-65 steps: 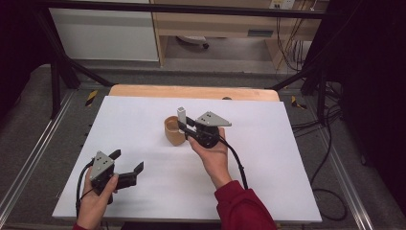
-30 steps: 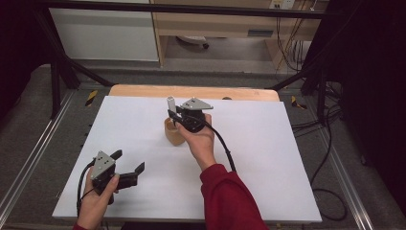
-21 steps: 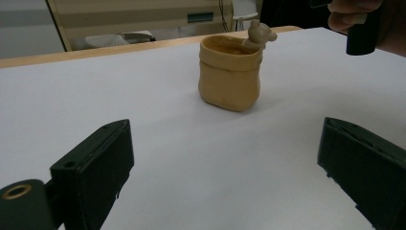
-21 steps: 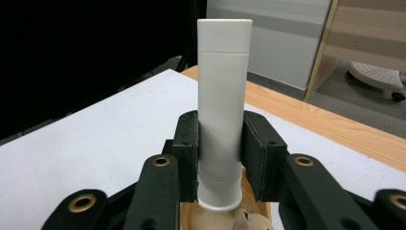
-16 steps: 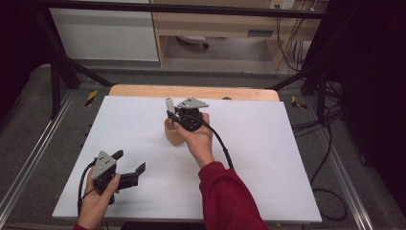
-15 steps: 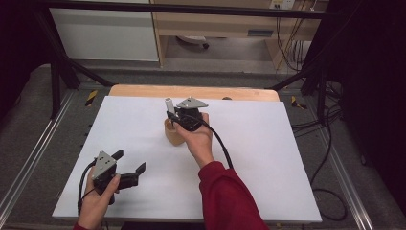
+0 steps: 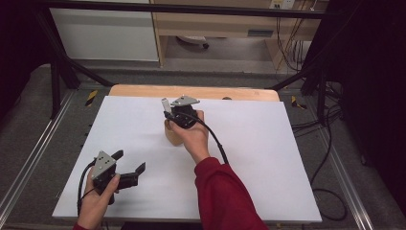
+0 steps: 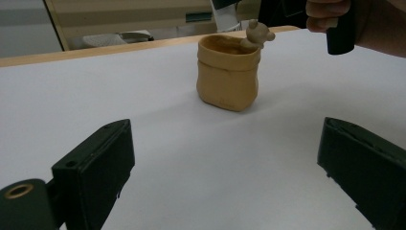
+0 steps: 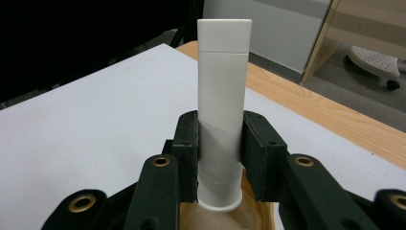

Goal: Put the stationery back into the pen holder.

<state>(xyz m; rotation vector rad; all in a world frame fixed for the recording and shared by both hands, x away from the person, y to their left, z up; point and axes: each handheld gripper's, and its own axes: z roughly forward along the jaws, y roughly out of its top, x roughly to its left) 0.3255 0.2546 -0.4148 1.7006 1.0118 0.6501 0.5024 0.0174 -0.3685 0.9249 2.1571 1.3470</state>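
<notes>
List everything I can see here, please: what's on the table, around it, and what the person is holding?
Pot: one, tan, sack-shaped, mid-table, small bear figure on its rim.
Tube: one, white, upright above the pot's mouth.
Table: one, white top, wooden far edge.
Cabinet: one, white, on the floor behind.
Cables: several, black, floor at right.
Left gripper: one, black, near left corner, jaws wide apart.
Right gripper: one, black, jaws clamped on the tube.
Sleeve: one, red, right arm.
</notes>
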